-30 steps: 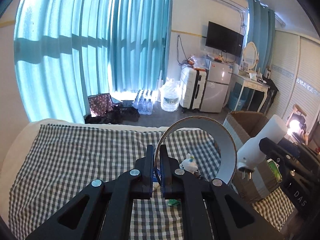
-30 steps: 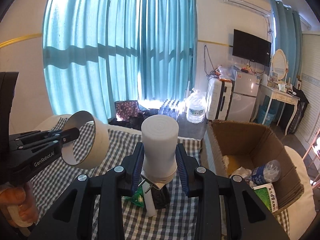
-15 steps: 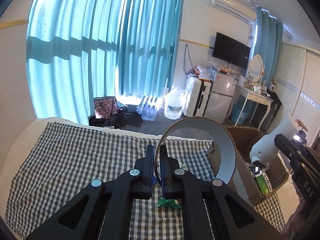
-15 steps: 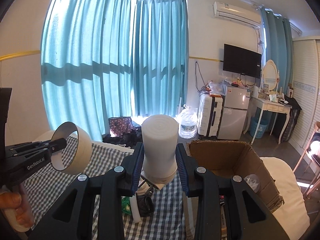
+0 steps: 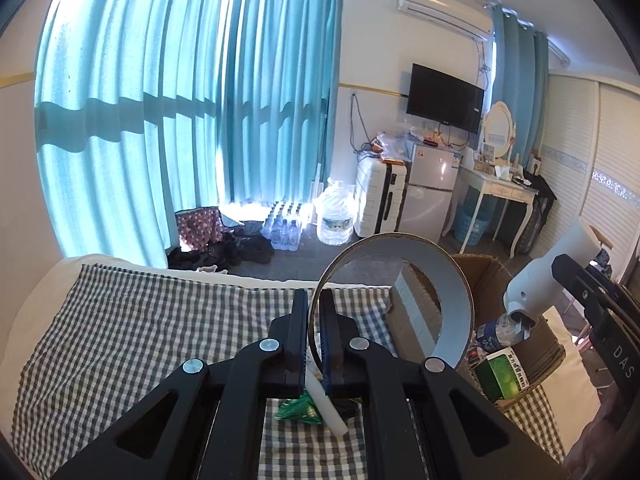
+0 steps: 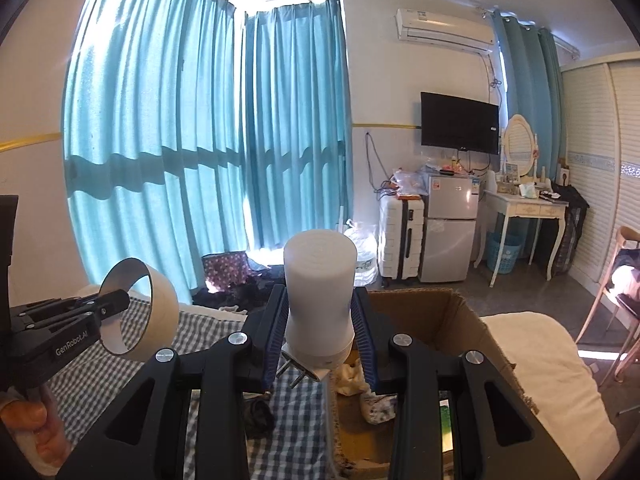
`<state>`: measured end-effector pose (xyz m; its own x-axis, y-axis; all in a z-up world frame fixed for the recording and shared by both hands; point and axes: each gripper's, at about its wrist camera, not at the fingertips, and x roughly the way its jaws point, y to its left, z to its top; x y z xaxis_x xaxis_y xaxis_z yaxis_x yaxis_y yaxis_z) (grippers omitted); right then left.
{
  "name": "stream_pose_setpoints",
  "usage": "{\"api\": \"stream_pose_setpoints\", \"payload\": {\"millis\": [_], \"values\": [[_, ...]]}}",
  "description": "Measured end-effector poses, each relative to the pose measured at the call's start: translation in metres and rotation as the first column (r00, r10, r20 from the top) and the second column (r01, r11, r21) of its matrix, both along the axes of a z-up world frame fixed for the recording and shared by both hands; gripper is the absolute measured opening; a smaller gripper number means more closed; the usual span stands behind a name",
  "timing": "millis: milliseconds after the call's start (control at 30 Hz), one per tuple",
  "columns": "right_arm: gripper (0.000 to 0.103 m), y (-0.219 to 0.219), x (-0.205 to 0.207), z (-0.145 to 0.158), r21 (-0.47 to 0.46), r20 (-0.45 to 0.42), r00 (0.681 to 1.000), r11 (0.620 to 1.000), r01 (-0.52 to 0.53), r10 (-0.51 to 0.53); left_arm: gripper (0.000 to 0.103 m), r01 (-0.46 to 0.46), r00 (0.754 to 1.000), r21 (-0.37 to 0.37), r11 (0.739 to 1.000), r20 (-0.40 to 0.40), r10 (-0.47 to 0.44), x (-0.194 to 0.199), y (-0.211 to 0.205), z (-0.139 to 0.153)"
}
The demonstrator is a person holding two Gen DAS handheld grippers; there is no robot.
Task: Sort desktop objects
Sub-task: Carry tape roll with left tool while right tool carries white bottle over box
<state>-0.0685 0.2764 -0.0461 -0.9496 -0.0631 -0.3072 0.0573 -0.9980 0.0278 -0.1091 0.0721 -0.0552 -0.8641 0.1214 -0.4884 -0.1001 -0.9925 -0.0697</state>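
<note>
My left gripper (image 5: pixel 315 312) is shut on the wall of a tape roll (image 5: pixel 456 280), a wide cardboard ring, and holds it above the checked cloth; the roll also shows in the right wrist view (image 6: pixel 160 312). My right gripper (image 6: pixel 320 320) is shut on a white plug-in night light (image 6: pixel 319 300) with metal prongs, held over the left edge of the open cardboard box (image 6: pixel 448 312). The night light also shows in the left wrist view (image 5: pixel 552 276), above the box (image 5: pixel 480 276).
The box holds a water bottle (image 5: pixel 496 334), a green packet (image 5: pixel 500 376) and other items. On the checked cloth (image 5: pixel 140 328) lie a green wrapper (image 5: pixel 298 410), a white stick (image 5: pixel 326 406) and a dark object (image 6: pixel 258 416). White bedding (image 6: pixel 532 352) lies right of the box.
Both grippers have risen and shifted right toward the box. The night light moved from above the cloth to over the box's left edge. The tape roll stays gripped.
</note>
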Motion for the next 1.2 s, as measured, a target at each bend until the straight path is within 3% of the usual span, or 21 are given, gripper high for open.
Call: {"api": "stream_pose_setpoints", "payload": {"millis": [300, 400, 600, 867, 1200], "values": [[0.032, 0.040, 0.001, 0.007, -0.016, -0.014, 0.999, 0.999, 0.046, -0.047, 0.005, 0.081, 0.997, -0.004, 0.997, 0.005, -0.081, -0.009, 0.058, 0.005], [0.032, 0.061, -0.003, 0.006, -0.062, 0.004, 0.999, 0.997, 0.054, -0.054, 0.005, 0.111, 0.994, -0.011, 0.994, 0.004, -0.111, -0.015, 0.081, 0.007], [0.032, 0.098, -0.010, -0.002, -0.063, 0.028, 0.995, 0.993, 0.099, -0.097, 0.005, 0.150, 0.989, -0.017, 0.989, 0.004, -0.150, -0.032, 0.120, 0.010], [0.032, 0.130, -0.020, -0.013, -0.084, 0.054, 0.995, 0.992, 0.094, -0.089, 0.005, 0.199, 0.979, -0.027, 0.980, 0.036, -0.198, -0.055, 0.167, -0.009], [0.032, 0.156, -0.057, -0.057, -0.097, 0.171, 0.980, 0.988, 0.122, -0.104, 0.005, 0.241, 0.966, -0.046, 0.970, 0.110, -0.234, -0.100, 0.214, -0.040]]}}
